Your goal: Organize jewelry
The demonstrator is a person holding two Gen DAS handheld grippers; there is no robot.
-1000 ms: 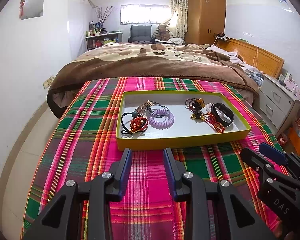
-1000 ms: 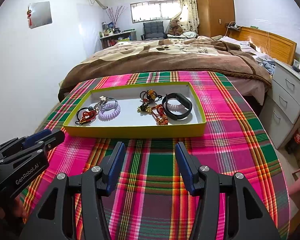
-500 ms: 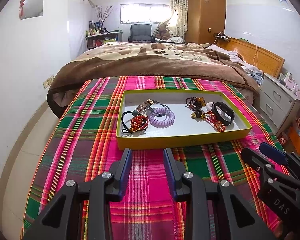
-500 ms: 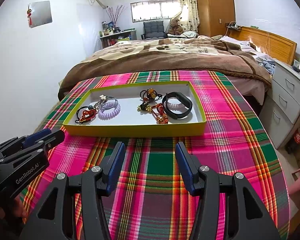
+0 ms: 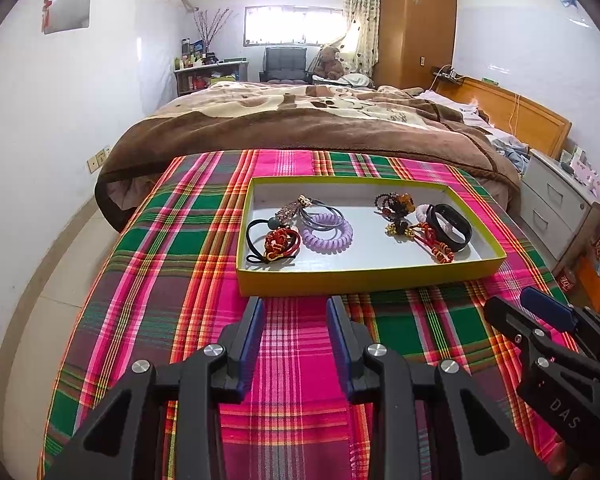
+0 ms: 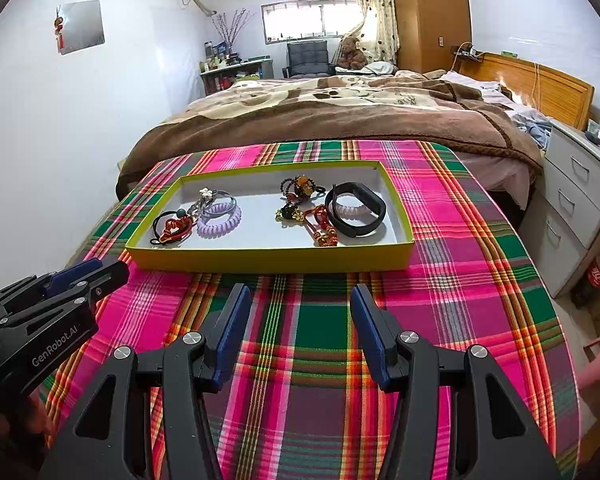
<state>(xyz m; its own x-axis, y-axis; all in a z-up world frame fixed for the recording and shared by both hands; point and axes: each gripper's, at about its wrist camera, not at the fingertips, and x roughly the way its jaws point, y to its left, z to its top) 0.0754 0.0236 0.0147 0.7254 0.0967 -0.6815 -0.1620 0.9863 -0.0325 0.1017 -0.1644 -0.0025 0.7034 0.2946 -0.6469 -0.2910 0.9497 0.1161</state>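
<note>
Where the plaid cloth [image 5: 188,280] covers the table, the yellow-rimmed tray [image 5: 364,274] sits near its far side, holding all the jewelry. At the tray's left end lie a black hair tie with a red knot [image 5: 274,242], a purple coil hair tie [image 5: 327,232] touching it, and grey rings [image 5: 320,210] with a sparkly charm just behind. Toward the right end a dark beaded bracelet [image 5: 396,202] lies near the far wall, a red cord charm [image 5: 432,242] runs forward, and a black wristband [image 5: 448,226] rests beside it. My left gripper [image 5: 294,312] hangs just short of the tray's near wall, jaws parted and empty. My right gripper [image 6: 300,300] hovers over the cloth, jaws wider and empty. Beyond the table stands a bed with a brown blanket [image 6: 340,120].
</note>
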